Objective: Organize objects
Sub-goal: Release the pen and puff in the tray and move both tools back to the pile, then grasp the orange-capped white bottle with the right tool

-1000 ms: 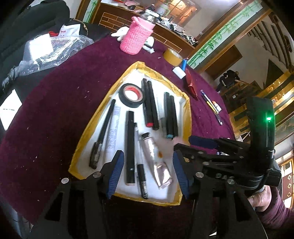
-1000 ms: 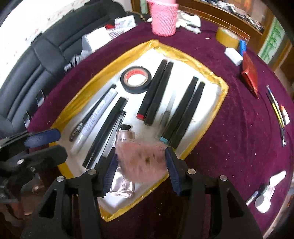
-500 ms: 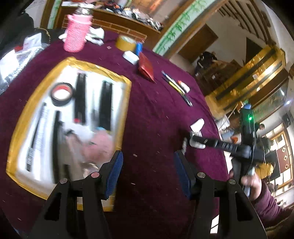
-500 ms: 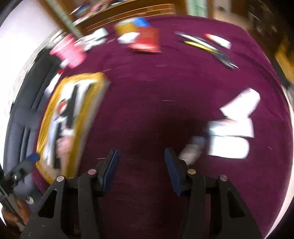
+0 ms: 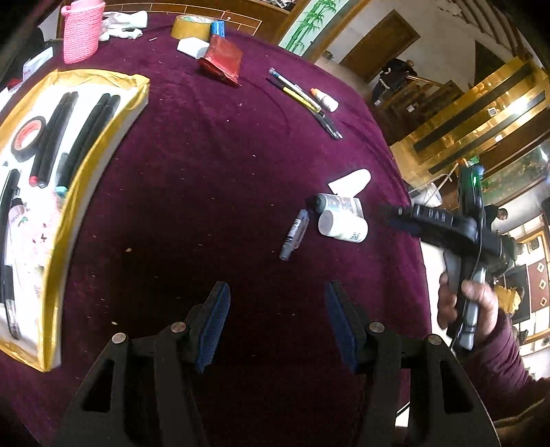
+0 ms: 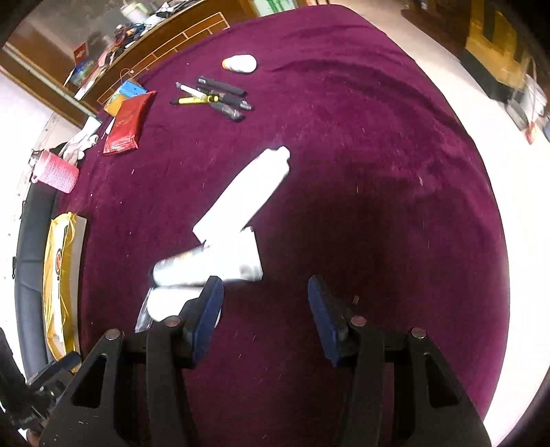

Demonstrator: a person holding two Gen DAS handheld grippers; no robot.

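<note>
My left gripper [image 5: 276, 323] is open over bare maroon cloth, with nothing between its fingers. Ahead of it to the right lie a grey pen [image 5: 295, 233], a white bottle [image 5: 342, 227] and white tubes [image 5: 350, 180]. My right gripper [image 6: 264, 302] is also open and empty. Its left finger stands right beside the white bottle [image 6: 172, 302], with the tubes [image 6: 247, 192] just beyond. In the left wrist view the right gripper [image 5: 400, 218] hangs to the right of that cluster, held by a hand [image 5: 474, 302]. The gold-rimmed tray [image 5: 86, 172] at the left holds black markers [image 5: 55, 134], a tape roll [image 5: 29, 137] and a pink fluffy thing [image 5: 37, 223].
Several pens [image 6: 213, 98], a red packet [image 6: 127, 123], a small white bottle [image 6: 240, 63] and a pink knitted cup [image 6: 58, 172] lie toward the far side. A yellow tape roll [image 5: 190, 27] sits near the back edge. The table's right edge [image 6: 495, 213] drops to the floor.
Both grippers swung right, from over the tray to over the cloth. The pink fluffy thing that was between the right fingers now lies in the tray.
</note>
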